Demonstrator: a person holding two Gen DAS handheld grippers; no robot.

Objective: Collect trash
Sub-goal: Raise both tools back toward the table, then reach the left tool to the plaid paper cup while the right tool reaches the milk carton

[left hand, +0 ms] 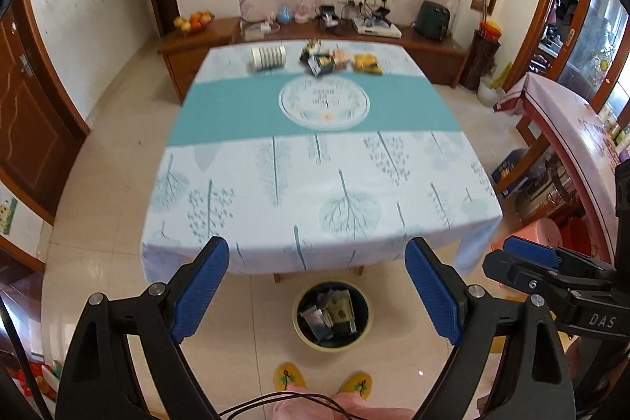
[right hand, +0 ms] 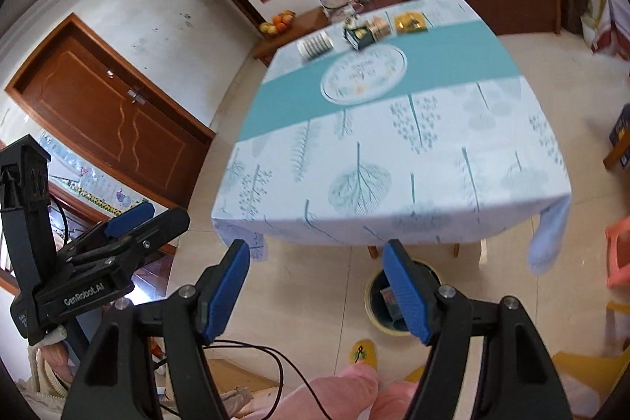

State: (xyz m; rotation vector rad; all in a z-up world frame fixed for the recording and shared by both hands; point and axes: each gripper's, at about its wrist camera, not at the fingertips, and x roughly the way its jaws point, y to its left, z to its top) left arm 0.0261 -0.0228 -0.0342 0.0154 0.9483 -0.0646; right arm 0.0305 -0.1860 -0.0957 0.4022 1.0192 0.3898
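A round bin (left hand: 333, 315) with a yellow rim stands on the floor under the table's near edge, holding several wrappers and packets. In the right wrist view the bin (right hand: 374, 296) is partly hidden behind one blue pad. My left gripper (left hand: 317, 292) hangs open and empty above the bin. My right gripper (right hand: 317, 288) is open and empty too, high over the floor. At the table's far end lie a white ribbed pack (left hand: 268, 57), a dark green box (left hand: 321, 63), a pale crumpled bag (left hand: 341, 58) and a yellow packet (left hand: 367, 63).
The table (left hand: 323, 180) wears a white and teal leaf-print cloth. A low wooden cabinet (left hand: 204, 38) with fruit and chargers runs along the far wall. A pink stool (right hand: 618, 250) stands to the right. The person's yellow slippers (left hand: 289, 376) and pink trousers (right hand: 338, 392) are below me.
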